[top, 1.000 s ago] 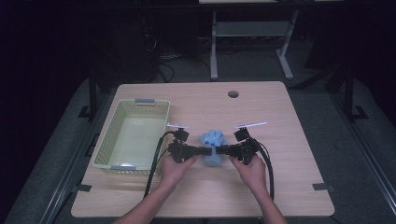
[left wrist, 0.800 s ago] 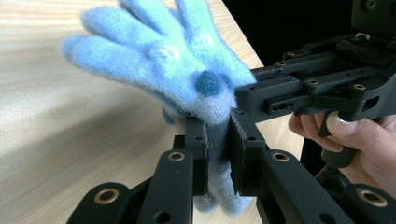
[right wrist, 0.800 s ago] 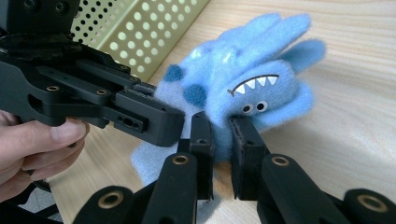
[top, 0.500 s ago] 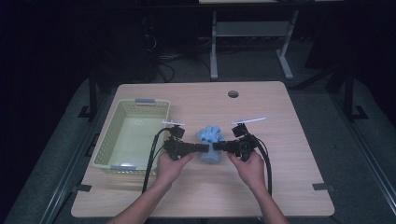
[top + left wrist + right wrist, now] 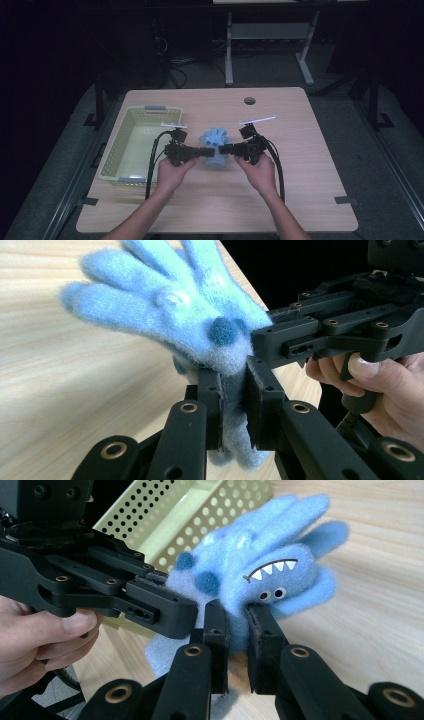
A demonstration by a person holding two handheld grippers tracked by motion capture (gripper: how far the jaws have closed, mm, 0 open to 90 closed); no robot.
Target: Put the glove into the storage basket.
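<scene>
Just right of the basket [image 5: 127,150], above the table [image 5: 300,200], the blue plush toy [image 5: 216,145] is clamped from opposite sides by the left gripper [image 5: 204,151] and right gripper [image 5: 223,148], jaws narrow.

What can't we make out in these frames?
- Glove lower end: left gripper view, hidden behind the left gripper jaws and cut by the bottom edge.
- Glove face: high view, too small.
- Basket: right gripper view, cut by the top edge, partly behind the other gripper.
- Basket floor: high view, near wall hides part.
</scene>
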